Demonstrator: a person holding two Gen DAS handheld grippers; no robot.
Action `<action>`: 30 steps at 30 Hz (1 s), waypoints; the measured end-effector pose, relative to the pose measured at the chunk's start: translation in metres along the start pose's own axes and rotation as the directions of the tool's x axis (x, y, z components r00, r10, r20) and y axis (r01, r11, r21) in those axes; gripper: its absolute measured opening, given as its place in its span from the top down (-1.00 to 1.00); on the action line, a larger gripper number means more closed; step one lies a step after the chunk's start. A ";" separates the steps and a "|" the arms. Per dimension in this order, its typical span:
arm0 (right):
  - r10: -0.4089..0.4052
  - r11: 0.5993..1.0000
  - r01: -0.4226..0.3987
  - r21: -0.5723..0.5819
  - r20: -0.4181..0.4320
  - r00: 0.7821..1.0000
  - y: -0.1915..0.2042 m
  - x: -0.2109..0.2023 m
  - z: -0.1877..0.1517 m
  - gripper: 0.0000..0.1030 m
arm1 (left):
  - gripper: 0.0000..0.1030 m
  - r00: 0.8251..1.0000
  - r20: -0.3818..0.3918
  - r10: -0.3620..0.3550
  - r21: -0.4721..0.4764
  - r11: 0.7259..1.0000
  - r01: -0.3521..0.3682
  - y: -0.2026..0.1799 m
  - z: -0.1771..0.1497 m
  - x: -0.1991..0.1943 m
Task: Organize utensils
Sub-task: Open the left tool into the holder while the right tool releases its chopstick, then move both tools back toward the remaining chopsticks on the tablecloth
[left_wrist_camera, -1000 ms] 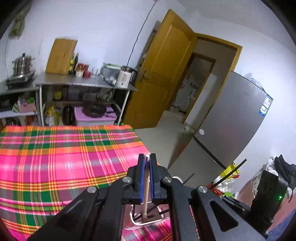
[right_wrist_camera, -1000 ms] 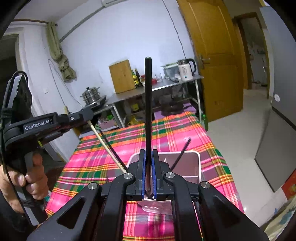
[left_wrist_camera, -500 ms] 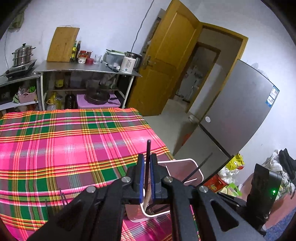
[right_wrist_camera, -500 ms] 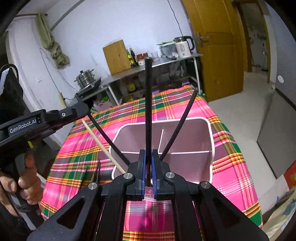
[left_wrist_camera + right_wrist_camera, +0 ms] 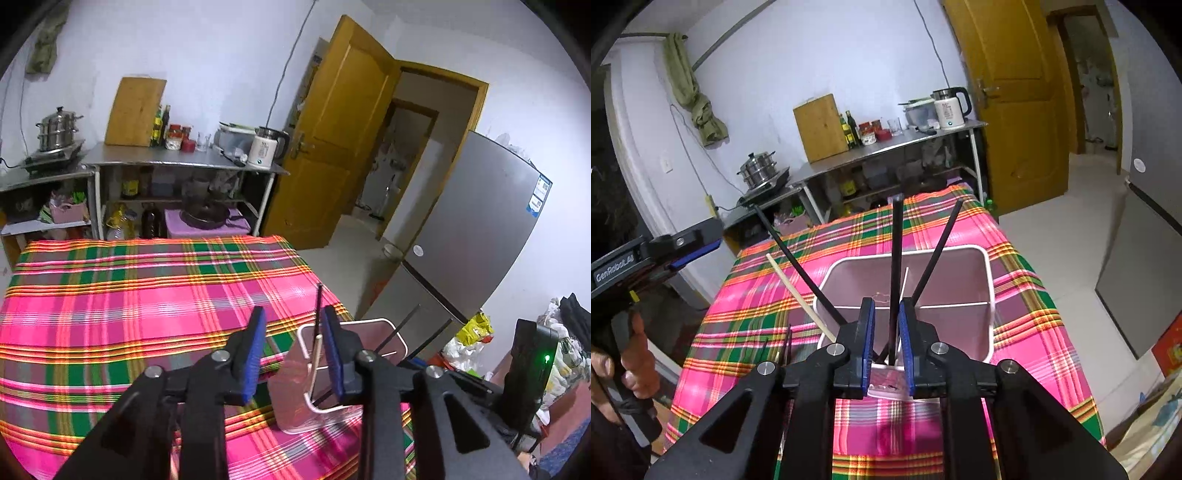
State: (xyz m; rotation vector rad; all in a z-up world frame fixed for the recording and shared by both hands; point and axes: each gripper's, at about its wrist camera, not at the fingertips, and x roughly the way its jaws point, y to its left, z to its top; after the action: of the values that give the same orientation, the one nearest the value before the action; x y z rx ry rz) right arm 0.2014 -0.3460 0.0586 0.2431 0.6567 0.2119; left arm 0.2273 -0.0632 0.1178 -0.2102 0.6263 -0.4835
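Two black hand-held grippers with blue pads work over a tabletop covered in a pink, green and orange plaid cloth [image 5: 1027, 332]. The right hand-held gripper [image 5: 886, 343] has just been opening; its jaws stand slightly apart, released, with a black chopstick [image 5: 896, 258] standing upright between the pads, its lower end down in a pale pink rectangular plastic utensil holder with a white rim [image 5: 988, 295]. Whether the right pad touches the stick is unclear. Two more black chopsticks lean out of the holder, one to the left [image 5: 798, 264], one to the right [image 5: 938, 251], and a light wooden chopstick [image 5: 798, 295] slants out at the left.

The left hand-held gripper [image 5: 293, 349] has also just been opening; its jaws are wider apart and grip nothing. The wooden chopstick and a thin black one stand just beside its right pad [image 5: 334, 354], inside the holder. A person's hand [image 5: 633, 354] grasps that gripper's handle. Beyond the tabletop stand a steel shelf [image 5: 184, 160] and a yellow wooden door [image 5: 343, 129].
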 end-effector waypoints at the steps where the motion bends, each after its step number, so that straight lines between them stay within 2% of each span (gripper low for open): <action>1: 0.000 1.000 0.000 0.002 0.009 1.000 0.000 -0.004 -0.001 0.73 | 0.28 1.000 0.008 0.008 -0.001 1.000 -0.008 0.003 -0.002 -0.007; 7: 0.005 1.000 -0.005 0.005 0.035 0.999 0.000 -0.020 -0.008 0.72 | 0.27 0.997 0.019 0.074 -0.016 0.997 -0.074 0.029 -0.018 -0.033; 12: 0.037 0.999 -0.036 -0.019 0.039 0.999 0.009 -0.031 -0.019 0.72 | 0.27 0.992 -0.004 0.123 -0.043 0.991 -0.123 0.049 -0.041 -0.043; 22: 0.110 0.988 -0.111 -0.103 -0.018 0.994 0.038 -0.029 -0.050 0.73 | 0.27 0.977 -0.077 0.199 -0.106 0.973 -0.206 0.083 -0.092 -0.054; 30: 0.145 0.979 -0.156 -0.131 -0.094 0.985 0.056 -0.012 -0.072 0.73 | 0.28 0.956 -0.163 0.245 -0.132 0.955 -0.267 0.107 -0.131 -0.044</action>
State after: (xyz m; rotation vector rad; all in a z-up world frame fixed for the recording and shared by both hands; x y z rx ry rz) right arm 0.1406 -0.2846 0.0267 0.1511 0.7039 0.4135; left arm 0.1565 0.0454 0.0005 -0.2361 0.8223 -0.1998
